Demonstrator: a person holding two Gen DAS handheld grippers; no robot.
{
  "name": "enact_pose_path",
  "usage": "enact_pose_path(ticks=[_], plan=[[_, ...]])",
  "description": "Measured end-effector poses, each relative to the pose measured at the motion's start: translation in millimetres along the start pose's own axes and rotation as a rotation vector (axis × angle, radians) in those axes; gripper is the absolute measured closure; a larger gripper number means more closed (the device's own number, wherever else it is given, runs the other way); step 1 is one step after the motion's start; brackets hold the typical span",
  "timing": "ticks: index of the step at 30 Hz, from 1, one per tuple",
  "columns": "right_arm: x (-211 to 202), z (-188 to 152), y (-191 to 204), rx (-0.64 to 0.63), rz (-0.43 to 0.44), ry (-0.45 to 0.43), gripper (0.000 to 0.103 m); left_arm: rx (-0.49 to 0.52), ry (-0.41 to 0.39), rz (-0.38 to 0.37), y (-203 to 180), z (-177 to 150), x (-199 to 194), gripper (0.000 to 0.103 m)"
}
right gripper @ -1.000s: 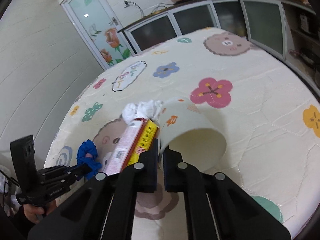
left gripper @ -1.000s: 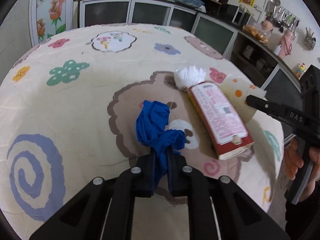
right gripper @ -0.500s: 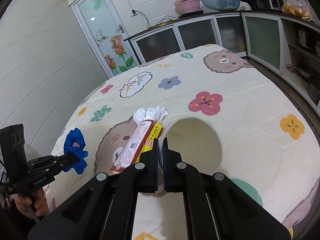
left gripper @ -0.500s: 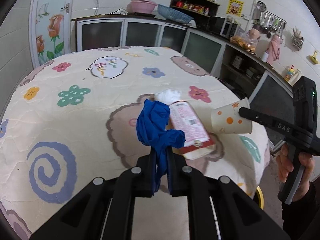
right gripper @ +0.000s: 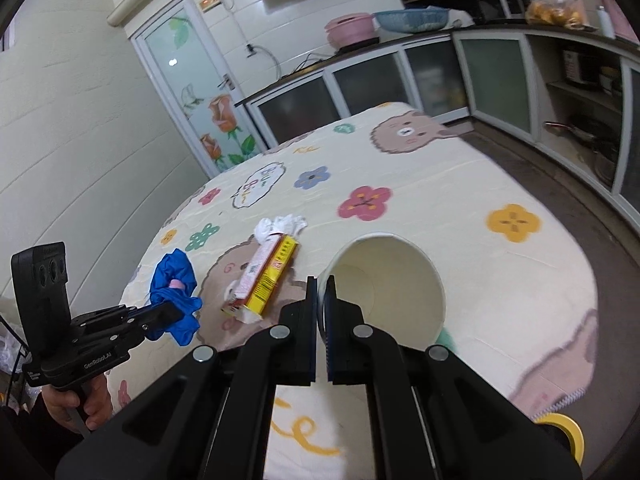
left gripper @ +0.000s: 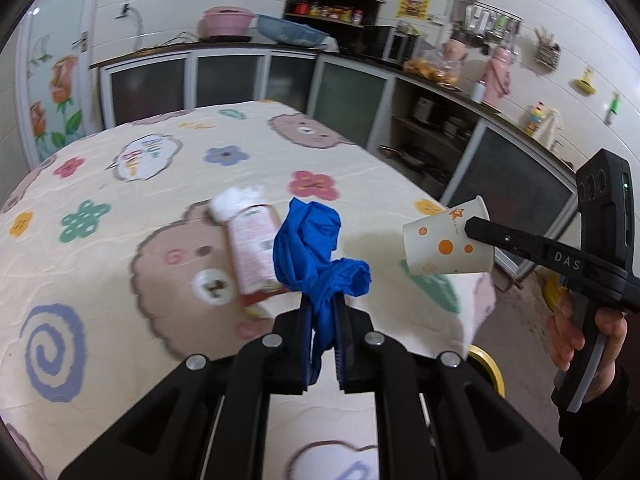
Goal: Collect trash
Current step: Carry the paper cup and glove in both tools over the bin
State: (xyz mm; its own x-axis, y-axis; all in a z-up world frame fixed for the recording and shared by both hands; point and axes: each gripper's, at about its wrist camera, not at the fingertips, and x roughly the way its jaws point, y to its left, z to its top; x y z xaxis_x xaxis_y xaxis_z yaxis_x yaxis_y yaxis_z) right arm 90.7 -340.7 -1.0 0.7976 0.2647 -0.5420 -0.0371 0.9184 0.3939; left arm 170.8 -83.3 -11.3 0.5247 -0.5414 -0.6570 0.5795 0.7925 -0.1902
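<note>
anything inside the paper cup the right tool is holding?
The paper cup looks empty: bare cream wall and bottom show through its mouth. The right tool pinching the rim hides a small strip of the inside.

**Colours on and above the cartoon tablecloth**

The tablecloth (left gripper: 100,240) is cream, printed with brown bears, pink, blue, green and yellow flowers and a blue spiral. The crumpled glove (left gripper: 316,248) is bright blue. The paper cup (left gripper: 444,248) is white with orange dots and a star. The carton (right gripper: 266,276) is pink, yellow-sided, beside white tissue (right gripper: 282,225).
</note>
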Motion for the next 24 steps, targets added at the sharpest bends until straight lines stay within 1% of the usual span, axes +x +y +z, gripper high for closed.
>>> enact_pose_path(ticks=[4,10,18,24], plan=[[-30.0,-8.7,-15.9,0.023,-0.038,-0.028,0.100,0.049,0.008,-0.050,-32.9,1.3,7.9,0.095],[-83.9,-29.6,-42.8,0.054,-0.146,-0.077,0.100,0.140,0.025,-0.134,-93.3,1.5,22.1,0.094],[-141.2,-68.0,-78.2,0.115,-0.290,-0.104,0.100,0.264,0.072,-0.252,-176.1,-10.7,43.4,0.094],[-172.9,-102.9,-98.7,0.169,-0.373,-0.109,0.100,0.329,0.092,-0.292,-213.0,-21.0,54.3,0.094]])
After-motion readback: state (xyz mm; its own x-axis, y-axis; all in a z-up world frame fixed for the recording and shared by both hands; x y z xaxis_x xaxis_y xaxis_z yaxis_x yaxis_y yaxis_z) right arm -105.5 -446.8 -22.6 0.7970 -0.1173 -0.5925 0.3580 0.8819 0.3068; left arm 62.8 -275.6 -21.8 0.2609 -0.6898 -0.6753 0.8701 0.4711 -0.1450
